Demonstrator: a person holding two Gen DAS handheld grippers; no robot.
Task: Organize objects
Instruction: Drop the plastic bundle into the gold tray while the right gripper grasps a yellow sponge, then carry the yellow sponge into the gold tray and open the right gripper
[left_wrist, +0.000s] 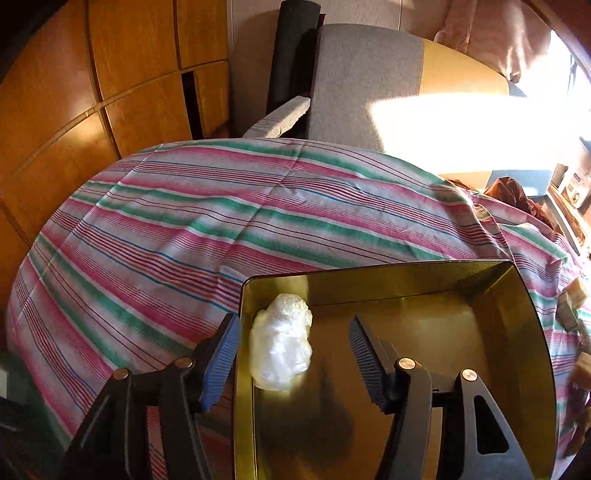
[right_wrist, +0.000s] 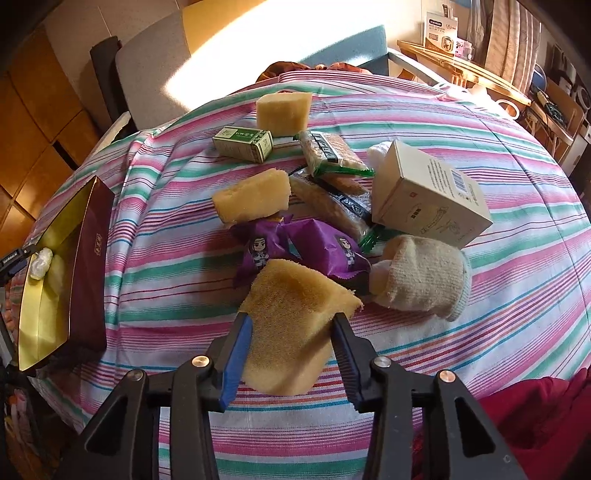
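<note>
A gold-lined tin box (left_wrist: 369, 271) with maroon outer walls (right_wrist: 88, 258) lies on the striped cloth. Inside it, near the left wall, rests a white plastic-wrapped lump (left_wrist: 282, 350), also visible in the right wrist view (right_wrist: 40, 263). My left gripper (left_wrist: 293, 328) is open and straddles the tin's left wall. The lump lies loose between its fingers, touched by neither pad. My right gripper (right_wrist: 291, 321) is shut on a large tan sponge (right_wrist: 291, 306), which is pinched narrow between the pads at the near side of the pile.
Behind the sponge lies a pile: two purple snack packets (right_wrist: 295, 251), two smaller sponge blocks (right_wrist: 253, 199), a green box (right_wrist: 243, 143), wrapped bars (right_wrist: 332, 151), a white carton (right_wrist: 428, 195) and a grey sock (right_wrist: 424, 280). A grey chair (left_wrist: 365, 81) stands beyond the table.
</note>
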